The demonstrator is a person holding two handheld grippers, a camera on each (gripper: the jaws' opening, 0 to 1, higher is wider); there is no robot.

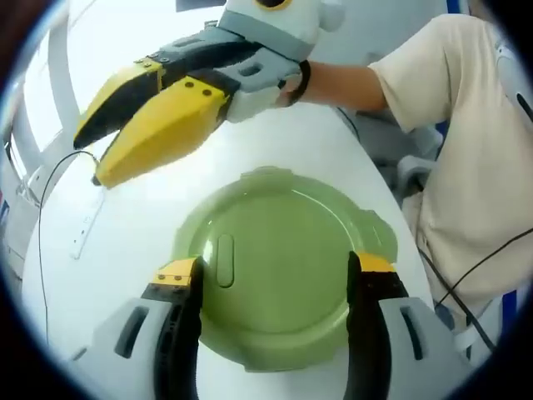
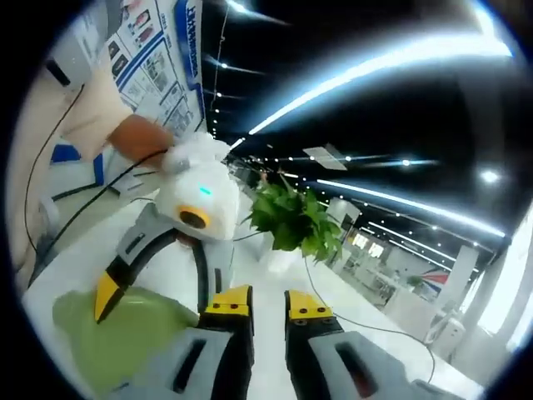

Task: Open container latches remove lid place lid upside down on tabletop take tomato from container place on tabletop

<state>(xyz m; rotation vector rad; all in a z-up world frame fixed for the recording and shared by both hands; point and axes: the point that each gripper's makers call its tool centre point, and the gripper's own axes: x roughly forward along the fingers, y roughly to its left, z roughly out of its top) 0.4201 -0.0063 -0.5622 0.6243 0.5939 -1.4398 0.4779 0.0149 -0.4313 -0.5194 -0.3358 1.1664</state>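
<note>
I've got a white counter (image 1: 125,250) under me w/ a thin black cable (image 1: 50,179) trailing along its left side and a small white strip (image 1: 86,227) lying flat nr it. A person in a cream shirt (image 1: 466,142) stands at the counter's far-right edge. In the right gripper view a leafy green plant (image 2: 293,218) stands further back on the counter, ceiling light strips above it, posters on the wall beside the person.

The green container lid (image 1: 279,267) lies round and flat on the counter, a small oval recess left of its centre; can't tell if it sits on a container or which way up it is. My left tongs (image 1: 279,271) are spread wide, one jaw either side of the lid's near half, tips over its rim. My right tongs (image 1: 141,133) hang above the counter beyond the lid, pointing down-left, clear of it; in their own view (image 2: 268,304) the jaws are close w/ a narrow gap and nothing between. The lid's edge (image 2: 125,333) shows there below the left tongs (image 2: 154,267).
</note>
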